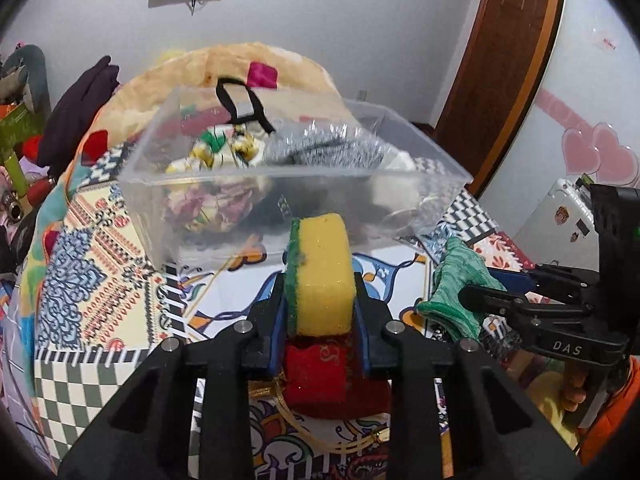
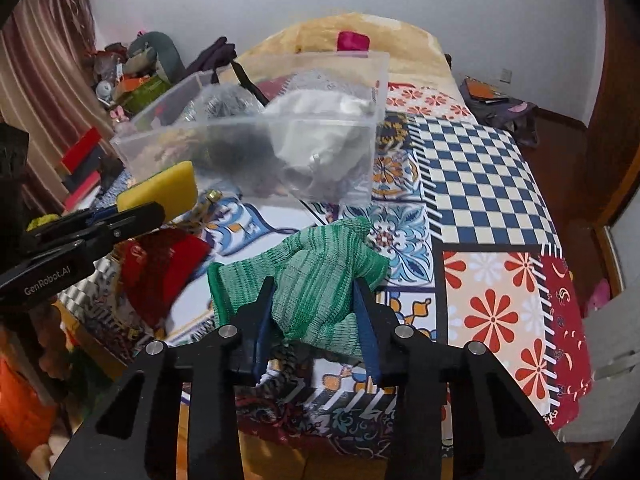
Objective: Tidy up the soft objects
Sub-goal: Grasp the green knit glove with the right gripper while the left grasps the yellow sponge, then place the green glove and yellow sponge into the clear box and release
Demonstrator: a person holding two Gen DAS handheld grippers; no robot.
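My left gripper is shut on a yellow sponge with a green scouring side, held upright above the bed just in front of a clear plastic bin. The sponge also shows in the right wrist view. My right gripper is shut on a green knitted cloth, which also shows in the left wrist view. The bin holds several soft items, among them grey fluffy fabric and white cloth. A red pouch lies on the bed under the left gripper.
The bed is covered by a patterned patchwork quilt. A yellow pillow lies behind the bin. Clutter and toys stand at the left of the bed. A wooden door is at the right.
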